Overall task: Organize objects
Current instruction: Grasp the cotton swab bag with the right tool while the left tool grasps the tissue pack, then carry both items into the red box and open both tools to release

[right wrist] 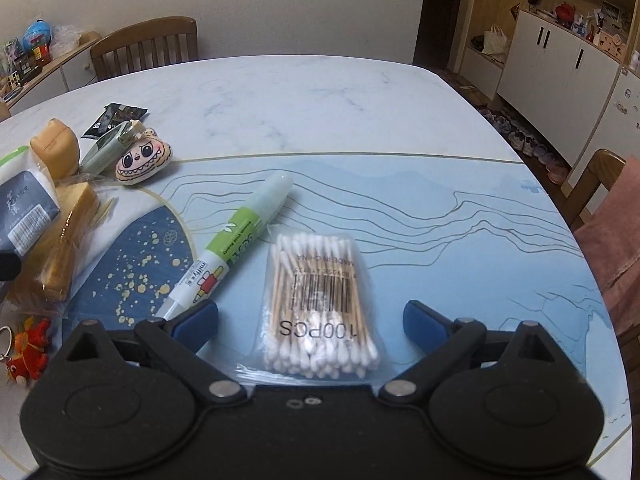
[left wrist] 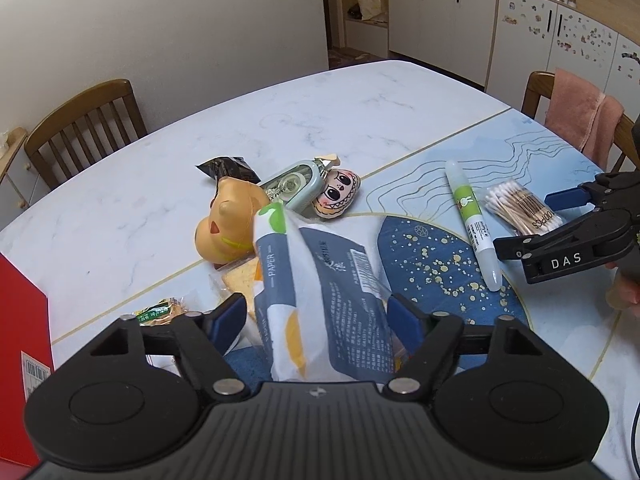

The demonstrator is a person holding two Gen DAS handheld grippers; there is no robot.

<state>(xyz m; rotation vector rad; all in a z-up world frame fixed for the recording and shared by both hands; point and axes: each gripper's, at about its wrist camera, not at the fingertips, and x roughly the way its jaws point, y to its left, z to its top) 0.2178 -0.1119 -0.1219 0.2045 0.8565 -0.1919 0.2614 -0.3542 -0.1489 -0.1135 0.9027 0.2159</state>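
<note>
A blue-and-white tissue pack (left wrist: 320, 280) lies tilted over the pile, its near end between the pads of my left gripper (left wrist: 316, 320), which press on its sides. A clear bag of cotton swabs (right wrist: 320, 300) lies flat on the blue mat. My right gripper (right wrist: 310, 324) stands open around the bag's near end, with both blue pads well clear of it. In the left wrist view the right gripper (left wrist: 528, 224) reaches in from the right over the cotton swabs (left wrist: 520, 204). A green-and-white glue pen (right wrist: 236, 240) lies just left of the bag.
An orange toy (left wrist: 228, 224), a correction tape (left wrist: 292, 186), a face plush (left wrist: 336, 196), a black packet (left wrist: 224, 168) and wrapped bread (left wrist: 240, 280) crowd the pile. A red box (left wrist: 20, 320) stands at the left, a red fish keychain (right wrist: 28, 348) near it. Wooden chairs ring the marble table (right wrist: 300, 100).
</note>
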